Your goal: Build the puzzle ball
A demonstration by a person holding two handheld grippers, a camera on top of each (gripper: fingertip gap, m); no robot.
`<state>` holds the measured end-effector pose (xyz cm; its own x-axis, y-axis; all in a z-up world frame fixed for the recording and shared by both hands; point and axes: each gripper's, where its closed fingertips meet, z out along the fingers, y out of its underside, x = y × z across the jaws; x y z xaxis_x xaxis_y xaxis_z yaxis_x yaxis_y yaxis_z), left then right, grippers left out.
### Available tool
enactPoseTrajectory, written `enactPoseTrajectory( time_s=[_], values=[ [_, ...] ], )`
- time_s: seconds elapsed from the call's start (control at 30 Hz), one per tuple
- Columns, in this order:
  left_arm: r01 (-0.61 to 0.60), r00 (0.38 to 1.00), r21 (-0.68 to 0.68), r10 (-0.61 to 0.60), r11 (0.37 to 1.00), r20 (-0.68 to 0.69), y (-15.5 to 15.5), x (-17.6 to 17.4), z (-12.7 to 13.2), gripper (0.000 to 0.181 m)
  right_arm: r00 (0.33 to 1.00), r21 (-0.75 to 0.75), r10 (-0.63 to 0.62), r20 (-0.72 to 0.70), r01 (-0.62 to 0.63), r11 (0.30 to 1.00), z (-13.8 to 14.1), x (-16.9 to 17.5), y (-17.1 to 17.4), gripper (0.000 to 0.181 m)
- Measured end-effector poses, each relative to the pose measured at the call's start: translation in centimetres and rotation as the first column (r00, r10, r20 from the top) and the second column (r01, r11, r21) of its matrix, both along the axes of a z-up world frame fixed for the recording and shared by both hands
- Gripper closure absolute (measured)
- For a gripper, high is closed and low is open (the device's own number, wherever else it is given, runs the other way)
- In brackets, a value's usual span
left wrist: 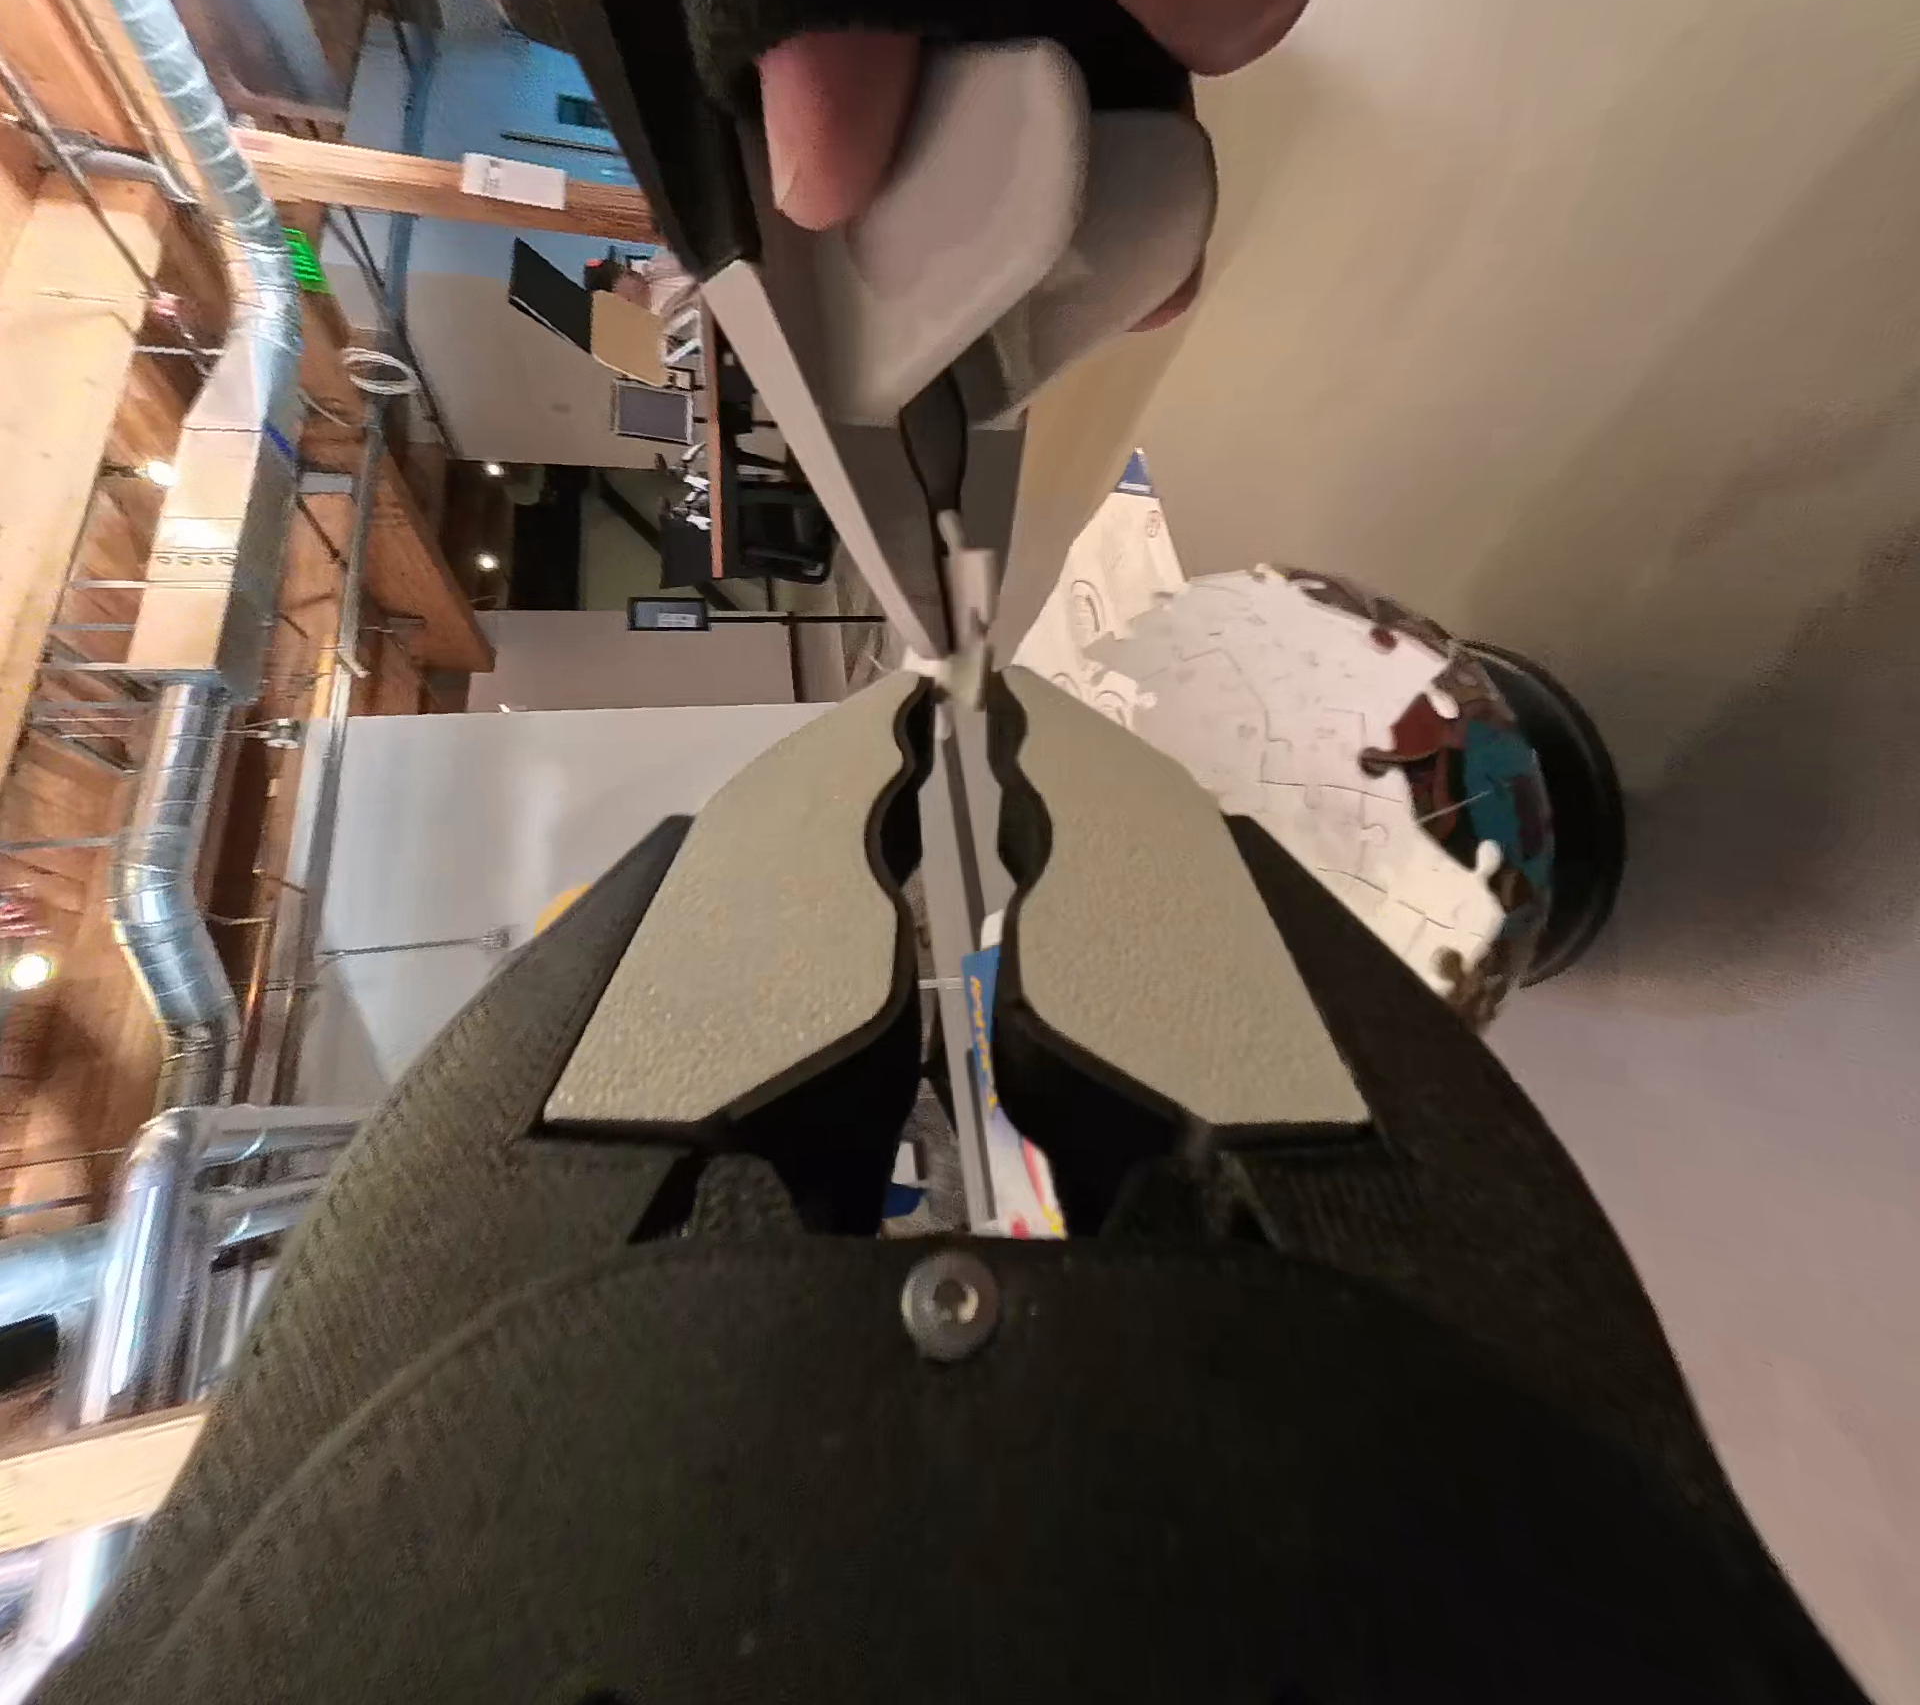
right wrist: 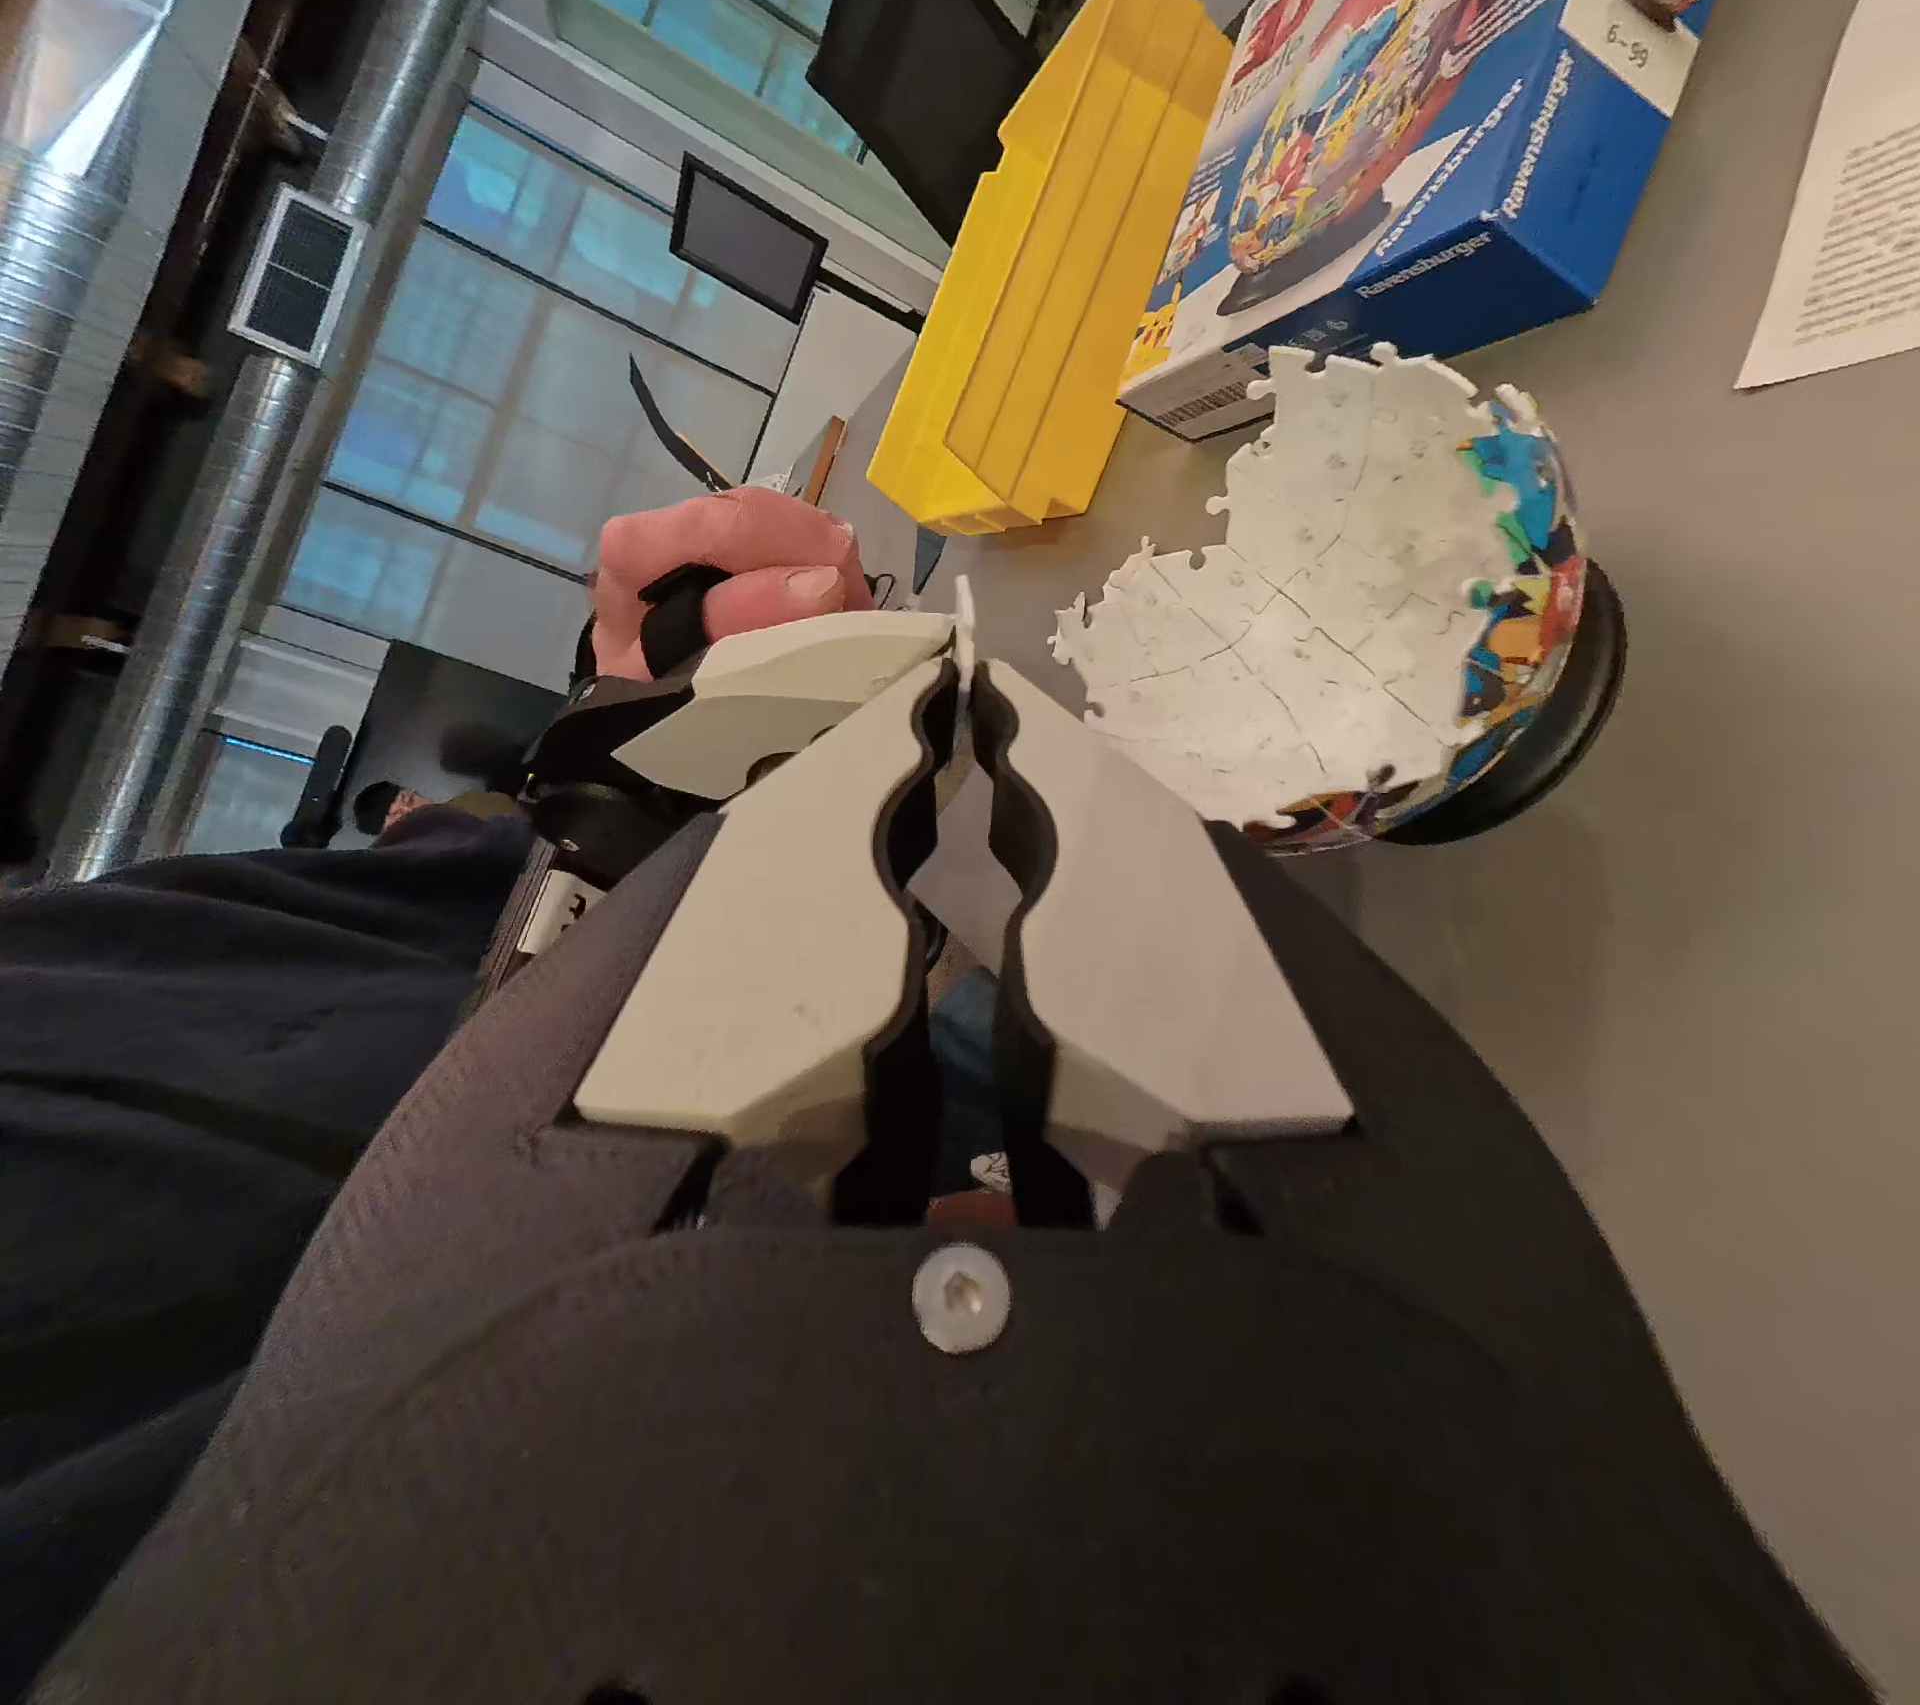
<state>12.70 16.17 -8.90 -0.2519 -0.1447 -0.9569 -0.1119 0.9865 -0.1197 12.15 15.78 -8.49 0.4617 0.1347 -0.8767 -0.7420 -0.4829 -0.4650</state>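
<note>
Nearest in each wrist view, the two grippers meet tip to tip over the grey desk. The left gripper is clenched on a small white plastic puzzle piece, and the right gripper pinches the same piece from the opposite side, its pale fingers nearly together. A hand wraps the left gripper's handle.

Just beyond the grippers' tips sits the half-built puzzle ball, an open shell, white inside and brightly printed outside, resting on a round black stand. Behind the ball lies a blue cardboard puzzle box, with a yellow plastic bin beside it and a white printed sheet of paper on the ball's other side.
</note>
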Motion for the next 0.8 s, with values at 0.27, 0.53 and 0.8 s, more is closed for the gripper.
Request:
enactPoseTrajectory(
  time_s=[0.27,0.53,0.8],
  values=[
    [-0.171,0.977,-0.379,0.107,0.910,-0.186,4.7,0.3,0.5,0.142,0.994,-0.014,-0.095,0.052,0.096,0.995,-1.4,3.0,-1.5,0.181],
    [-0.664,0.703,-0.575,0.138,0.479,-0.697,10.4,1.1,-7.1,0.131,0.991,0.009,-0.096,0.091,0.095,0.995,-2.2,3.5,-2.0,0.181],
    [-0.790,0.507,-0.408,0.114,0.458,-0.854,10.5,1.3,-11.3,0.143,0.995,0.043,-0.087,0.047,0.085,0.995,-2.4,3.4,-2.6,0.181]
  ],
)
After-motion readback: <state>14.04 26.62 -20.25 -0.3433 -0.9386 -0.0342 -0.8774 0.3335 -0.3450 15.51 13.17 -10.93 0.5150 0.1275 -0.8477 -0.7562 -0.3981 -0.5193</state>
